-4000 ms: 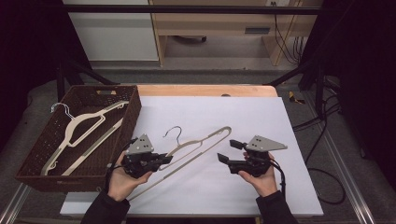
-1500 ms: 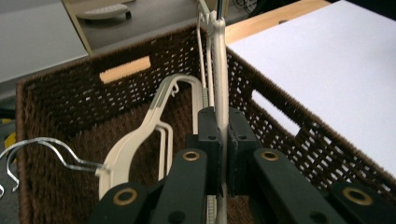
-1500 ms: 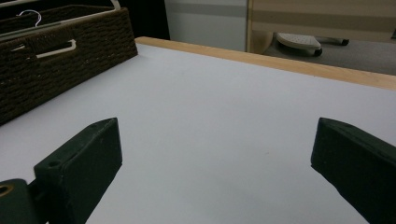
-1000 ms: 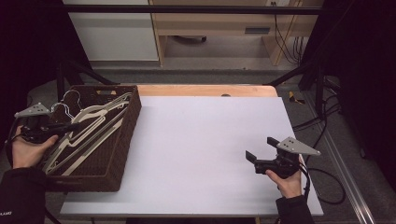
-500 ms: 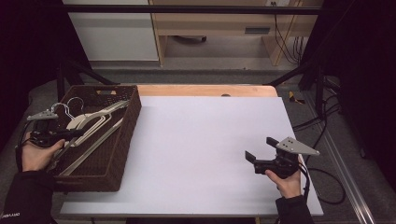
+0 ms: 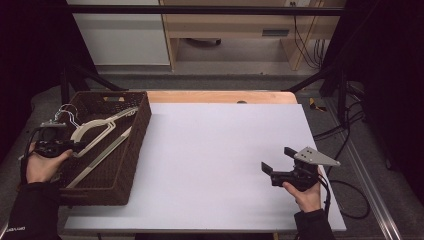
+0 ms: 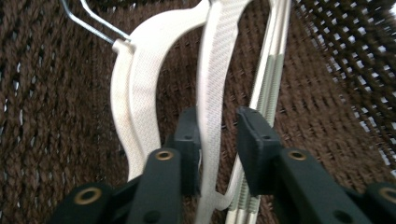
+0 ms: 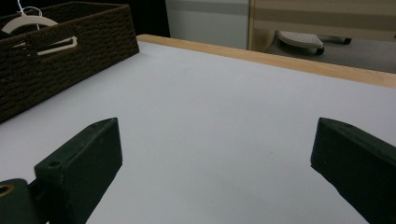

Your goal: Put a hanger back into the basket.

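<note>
Over at the woven basket (image 6: 131, 150), the left hand-held gripper (image 6: 64, 145) sits low inside it, at the near left end, with its jaws astride one arm of a cream hanger (image 7: 211, 84). In the left gripper view the jaws stand a little apart on either side of that arm, one pad touching it, the other with a sliver of gap, so the grip is released rather than pinching. The cream hanger lies in the basket, slanting from the left hand-held gripper toward the far right corner, and a second hanger (image 7: 135, 93) with a wire hook rests just beside it on the brown weave. On the other side, the right hand-held gripper (image 6: 278, 166) hovers over the white surface (image 6: 215, 145) near its right edge, well apart from the basket, jaws spread wide and holding nothing, pointing across the bare surface toward the basket.
</note>
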Motion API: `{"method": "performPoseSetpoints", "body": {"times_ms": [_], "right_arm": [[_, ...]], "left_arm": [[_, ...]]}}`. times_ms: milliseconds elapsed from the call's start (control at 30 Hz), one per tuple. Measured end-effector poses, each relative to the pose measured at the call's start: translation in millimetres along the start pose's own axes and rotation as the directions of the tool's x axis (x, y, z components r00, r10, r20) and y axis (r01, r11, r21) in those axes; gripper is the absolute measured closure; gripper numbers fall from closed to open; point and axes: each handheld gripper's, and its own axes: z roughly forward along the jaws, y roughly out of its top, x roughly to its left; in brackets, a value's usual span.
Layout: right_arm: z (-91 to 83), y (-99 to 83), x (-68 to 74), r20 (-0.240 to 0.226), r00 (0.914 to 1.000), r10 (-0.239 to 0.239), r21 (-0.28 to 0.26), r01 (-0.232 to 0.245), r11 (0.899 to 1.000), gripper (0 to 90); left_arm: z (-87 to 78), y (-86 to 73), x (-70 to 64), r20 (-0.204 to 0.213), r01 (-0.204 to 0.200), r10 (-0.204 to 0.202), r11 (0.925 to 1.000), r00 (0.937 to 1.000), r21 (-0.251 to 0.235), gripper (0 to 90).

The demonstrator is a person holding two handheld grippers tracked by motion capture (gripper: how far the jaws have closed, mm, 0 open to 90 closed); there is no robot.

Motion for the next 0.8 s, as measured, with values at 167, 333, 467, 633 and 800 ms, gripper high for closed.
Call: {"method": "performPoseSetpoints", "body": {"times_ms": [167, 333, 467, 633, 800], "right_arm": [[0.5, -0.1, 0.5, 0.0, 1.0, -0.003, -0.001, 0.003, 1.0, 2.5], [0.2, 0.1, 0.6, -0.003, 1.0, -0.002, -0.003, 0.002, 1.0, 2.5], [-0.3, 0.2, 0.4, -0.003, 1.0, -0.001, -0.005, 0.001, 1.0, 2.5], [-1.9, 0.6, -1.5, 0.0, 1.0, 0.001, -0.01, -0.001, 1.0, 2.5], [-5.9, 1.8, -3.5, 0.002, 1.0, 0.001, -0.022, -0.001, 1.0, 2.5]], "left_arm": [[3.2, -1.3, 2.0, -0.031, 0.002, -0.001, 0.9993, 0.9995, 0.038, 57.8], [-1.6, -1.4, 4.7, -0.056, 0.025, -0.024, 0.9997, 0.9981, 0.009, 50.4], [-13.3, 0.7, 2.4, -0.033, 0.042, -0.045, 0.9951, 0.9984, -0.089, 45.6], [-41.4, 9.4, -19.5, 0.026, 0.012, -0.006, 0.9698, 0.9997, -0.243, 40.3], [-70.5, 14.8, -55.6, 0.1, -0.024, 0.07, 0.9173, 0.9925, -0.398, 29.9]]}}
